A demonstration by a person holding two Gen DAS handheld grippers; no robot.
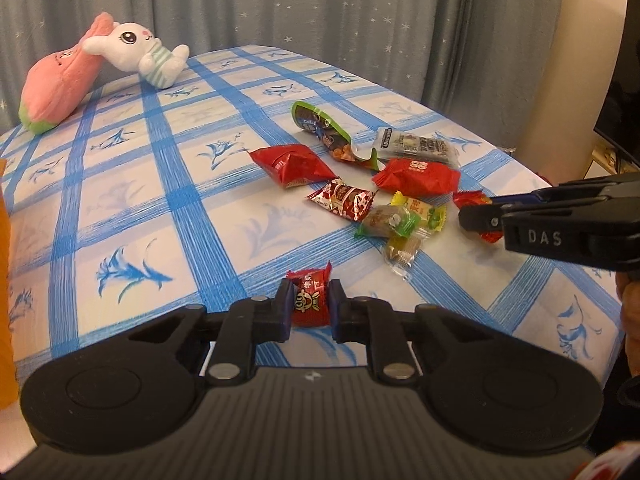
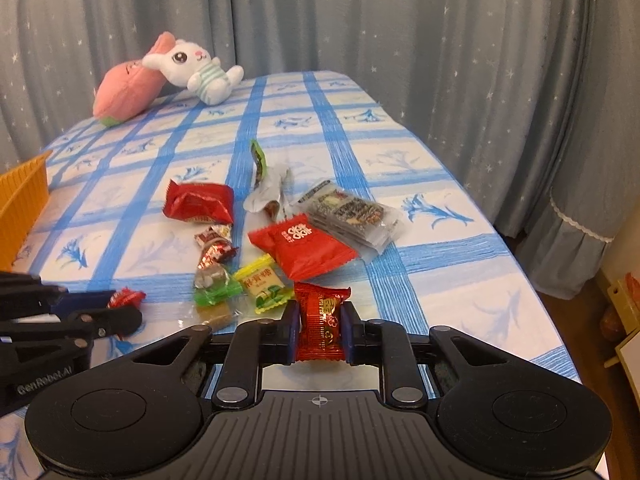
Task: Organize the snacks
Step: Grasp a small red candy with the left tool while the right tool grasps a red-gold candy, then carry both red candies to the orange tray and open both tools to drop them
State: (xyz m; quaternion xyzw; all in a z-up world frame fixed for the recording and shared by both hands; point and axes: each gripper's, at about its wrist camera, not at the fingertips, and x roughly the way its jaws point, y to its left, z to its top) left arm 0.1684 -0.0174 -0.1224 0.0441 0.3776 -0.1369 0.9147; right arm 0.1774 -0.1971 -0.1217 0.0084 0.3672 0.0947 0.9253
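My left gripper (image 1: 310, 307) is shut on a small red wrapped candy (image 1: 311, 300) just above the blue-checked cloth; it shows again as the left gripper (image 2: 120, 312) at the lower left of the right wrist view. My right gripper (image 2: 320, 330) is shut on a red snack packet (image 2: 322, 322) with gold print, also seen as the right gripper (image 1: 476, 216) at the right edge. Between them lies a loose pile: a big red packet (image 1: 416, 178), another red packet (image 1: 290, 164), a yellow-green candy (image 2: 262, 282), a green-ended candy (image 1: 386, 220), a dark clear pack (image 1: 416, 146).
An orange basket (image 2: 20, 208) stands at the left edge of the bed. A pink plush (image 1: 56, 80) and a white rabbit plush (image 1: 140, 50) lie at the far end before the star-print curtain (image 1: 320, 12). The bed's right edge (image 2: 532, 288) drops to the floor.
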